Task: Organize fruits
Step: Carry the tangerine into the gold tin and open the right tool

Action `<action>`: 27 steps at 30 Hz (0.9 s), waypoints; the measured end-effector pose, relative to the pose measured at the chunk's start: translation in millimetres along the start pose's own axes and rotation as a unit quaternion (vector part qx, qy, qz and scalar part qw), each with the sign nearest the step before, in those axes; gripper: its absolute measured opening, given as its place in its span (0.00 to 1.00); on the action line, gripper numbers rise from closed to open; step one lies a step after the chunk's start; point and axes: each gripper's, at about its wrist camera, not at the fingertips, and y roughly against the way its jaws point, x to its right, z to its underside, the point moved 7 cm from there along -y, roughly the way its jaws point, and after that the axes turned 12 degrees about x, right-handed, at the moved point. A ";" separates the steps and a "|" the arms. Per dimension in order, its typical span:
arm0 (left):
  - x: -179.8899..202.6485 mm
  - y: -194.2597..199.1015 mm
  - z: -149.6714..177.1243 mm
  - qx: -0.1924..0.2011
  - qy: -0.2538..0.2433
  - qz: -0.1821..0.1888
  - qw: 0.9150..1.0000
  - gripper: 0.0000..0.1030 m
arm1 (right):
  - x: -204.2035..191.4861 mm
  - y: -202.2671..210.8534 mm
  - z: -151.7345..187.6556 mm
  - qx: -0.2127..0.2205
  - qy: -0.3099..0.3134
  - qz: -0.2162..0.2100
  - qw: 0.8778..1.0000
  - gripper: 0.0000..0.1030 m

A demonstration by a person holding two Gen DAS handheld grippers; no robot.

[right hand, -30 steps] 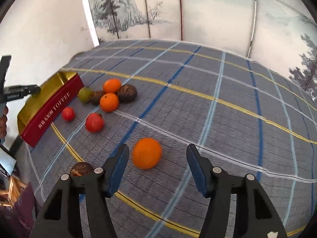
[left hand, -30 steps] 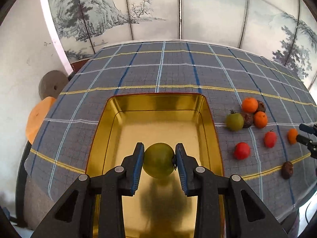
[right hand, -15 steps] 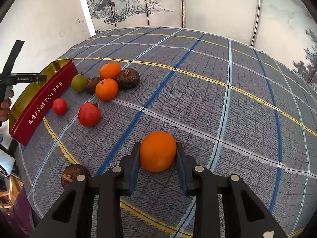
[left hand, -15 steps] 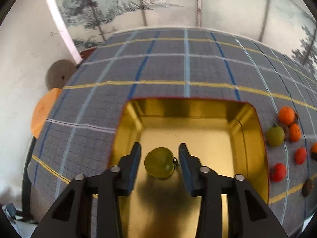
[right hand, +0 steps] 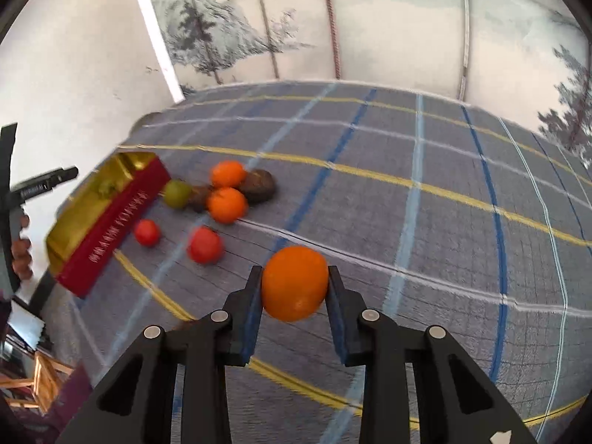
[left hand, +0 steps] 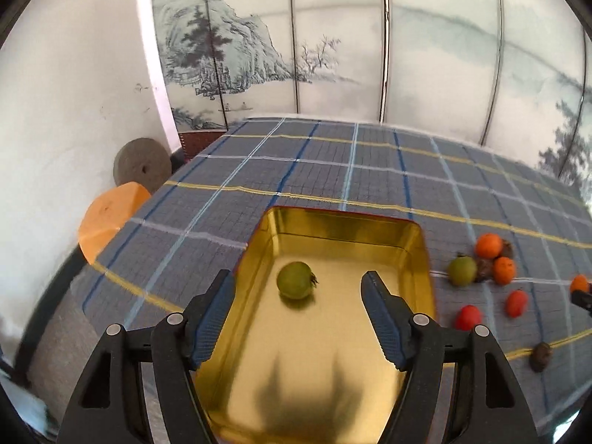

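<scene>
Ink-landscape screen [left hand: 333, 44] behind plaid tablecloth [left hand: 333, 170]

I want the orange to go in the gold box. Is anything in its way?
Maybe. The right gripper holds the orange; two red fruits lie on the cloth between it and the gold box, so lift it over them.

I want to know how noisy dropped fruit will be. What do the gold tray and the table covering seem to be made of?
The gold rectangular tray looks like polished metal, probably tin: it mirrors the gripper's dark shape. The blue-grey plaid table covering looks like matte woven fabric, with visible thread texture.
</scene>
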 end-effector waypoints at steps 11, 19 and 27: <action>-5.4 63.4 10.3 0.024 0.003 -0.027 0.999 0.91 | -137.1 -18.9 -62.3 0.015 0.044 -0.127 0.991 0.29; -29.5 84.3 13.3 0.040 -0.004 -0.047 0.998 0.92 | -228.4 -82.7 -79.8 -0.020 0.068 -0.177 0.982 0.29; -49.8 79.0 22.9 0.022 0.007 -0.046 0.999 0.92 | -259.1 -140.1 -70.2 -0.065 0.073 -0.160 0.982 0.30</action>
